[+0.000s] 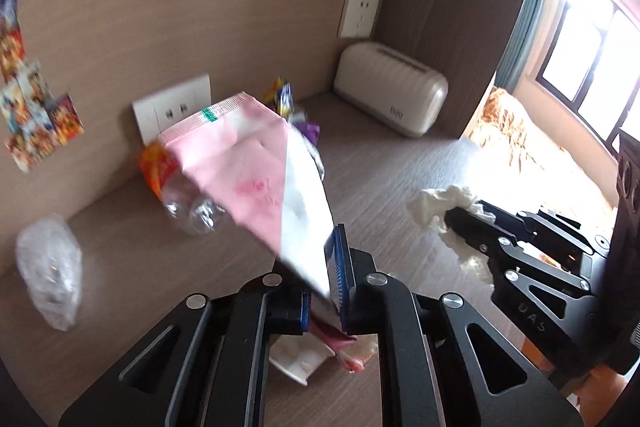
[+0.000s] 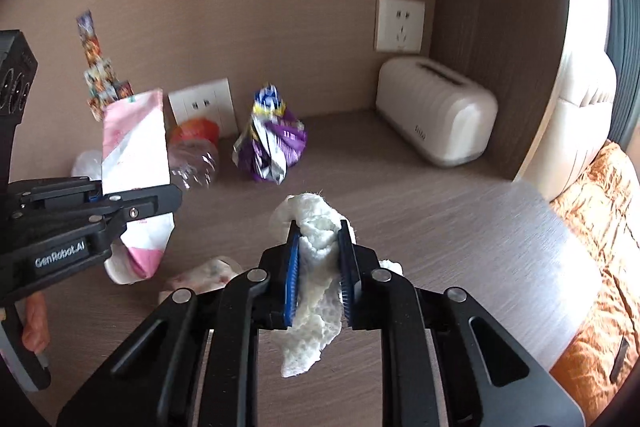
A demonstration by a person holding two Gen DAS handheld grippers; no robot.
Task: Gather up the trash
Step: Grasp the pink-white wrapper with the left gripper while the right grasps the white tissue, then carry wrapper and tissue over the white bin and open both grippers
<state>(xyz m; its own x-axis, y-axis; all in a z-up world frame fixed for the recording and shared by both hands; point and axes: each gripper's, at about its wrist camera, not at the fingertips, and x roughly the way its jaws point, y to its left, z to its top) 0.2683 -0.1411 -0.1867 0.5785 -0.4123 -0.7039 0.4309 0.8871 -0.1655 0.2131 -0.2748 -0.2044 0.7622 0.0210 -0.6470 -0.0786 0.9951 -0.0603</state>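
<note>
The left gripper (image 1: 326,291) was clamped on a flat pink-and-white plastic wrapper (image 1: 256,171), pinched near its lower end so that most of the sheet stood up and forward of the fingers while a short tail hung below them; in the right wrist view the same wrapper (image 2: 134,143) rose clear above the wood-grain tabletop (image 2: 440,211). It looked very light, thin and floppy, probably slick, so a firm pinch well in from the edge would suit it better than a hold at a corner; there seemed little to break.

The right gripper (image 2: 320,267) was closed on a crumpled white paper tissue (image 2: 316,247), which sat between the blue pads (image 2: 293,267) with a wad bulging ahead of the tips and a ragged strip trailing back beneath them; soft, weightless and easily torn, it was best held across its bunched middle, as it was; whether it was lifted off the table I could not tell.

Other rubbish lay near the back wall, well apart from both grippers: a clear crushed plastic bottle with an orange label (image 2: 194,155), a twisted purple-and-white snack bag (image 2: 272,147) and a crinkled clear plastic bag (image 1: 50,267) at the left; the bottle would be light but springy and slippery, best taken across its body; a cream ribbed toaster-shaped box (image 2: 436,123) stood in the corner.
</note>
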